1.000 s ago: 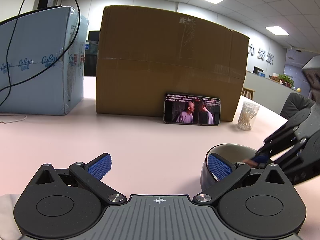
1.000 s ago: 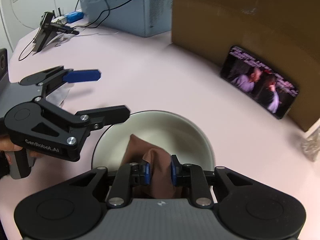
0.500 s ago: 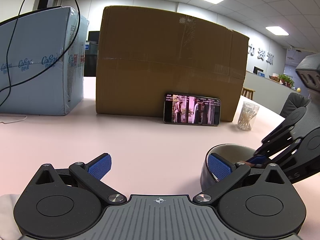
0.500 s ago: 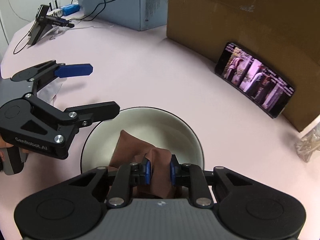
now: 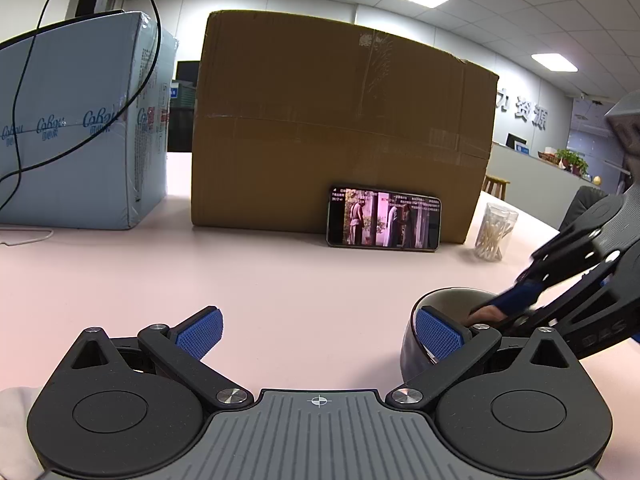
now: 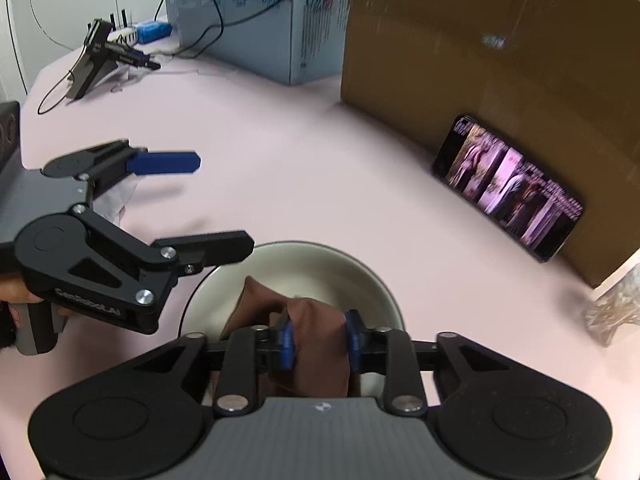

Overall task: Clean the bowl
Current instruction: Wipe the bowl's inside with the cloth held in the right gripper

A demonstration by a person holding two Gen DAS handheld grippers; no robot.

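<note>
A pale bowl [image 6: 320, 268] with a dark outside [image 5: 412, 344] sits on the pink table. Inside it lies a brown cloth [image 6: 316, 332]. My right gripper [image 6: 320, 338] reaches down into the bowl with the cloth bunched between its blue pads; the jaws are opening, and the cloth still fills the gap and touches both pads. My left gripper [image 5: 318, 324] stands wide open with nothing between its fingers. Its right finger [image 5: 438, 338] rests at the bowl's near-left rim and its left finger [image 5: 200, 330] hovers over bare table.
A large cardboard box [image 5: 340, 132] stands behind, with a phone [image 5: 384, 218] playing video leaned against it. A jar of cotton swabs [image 5: 494, 232] is at the right, a blue carton [image 5: 80, 128] with cables at the left. A black stand [image 6: 92, 60] sits far left.
The right gripper's pads have spread wider apart on the cloth after first squeezing tighter. The left gripper has stayed put beside the bowl.
</note>
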